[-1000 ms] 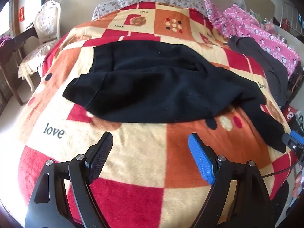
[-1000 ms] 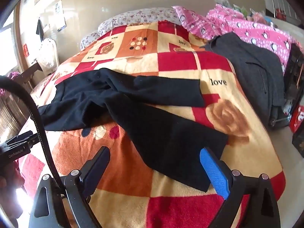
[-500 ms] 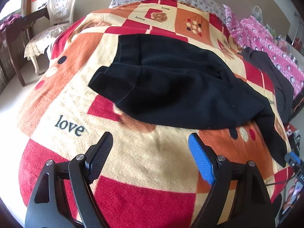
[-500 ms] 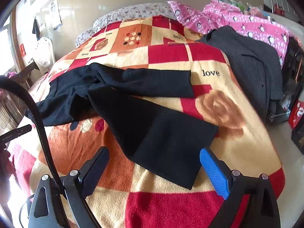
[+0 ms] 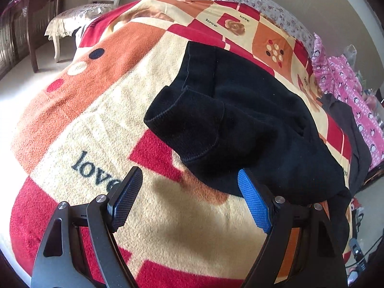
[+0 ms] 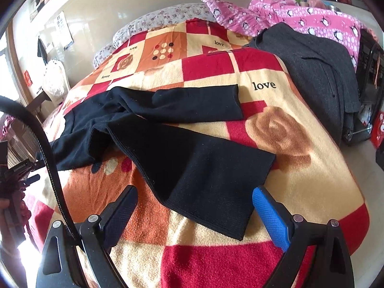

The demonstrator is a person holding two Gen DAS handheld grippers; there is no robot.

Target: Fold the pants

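**Both grippers open over the black pants on the bed**

I am holding my left gripper (image 5: 189, 199) wide open, with nothing between its fingers, low over the patchwork blanket (image 5: 100, 110). It is hanging just short of the waist end of the black pants (image 5: 252, 124). The blue-padded finger is sitting right at the near hem of the bunched fabric, though I cannot tell whether it is touching the cloth. The waistband is lying folded over on itself, with a stitched edge showing toward me.

I am holding my right gripper (image 6: 194, 206) equally wide open and empty over the leg end of the pants (image 6: 192, 168). The cuff of the nearer leg is lying flat between the two fingers, just ahead of them, and is not being pinched. The other leg is stretching off to the right behind it, ending near the printed word "love". The two legs are lying apart in a V, and the upper part is sitting rumpled at the left.

A dark grey garment (image 6: 316, 72) is lying along the right edge of the bed, beside pink penguin-print bedding (image 6: 300, 21). Floral pillows (image 6: 163, 16) are sitting at the head. A chair (image 5: 91, 2) is standing off the left side.
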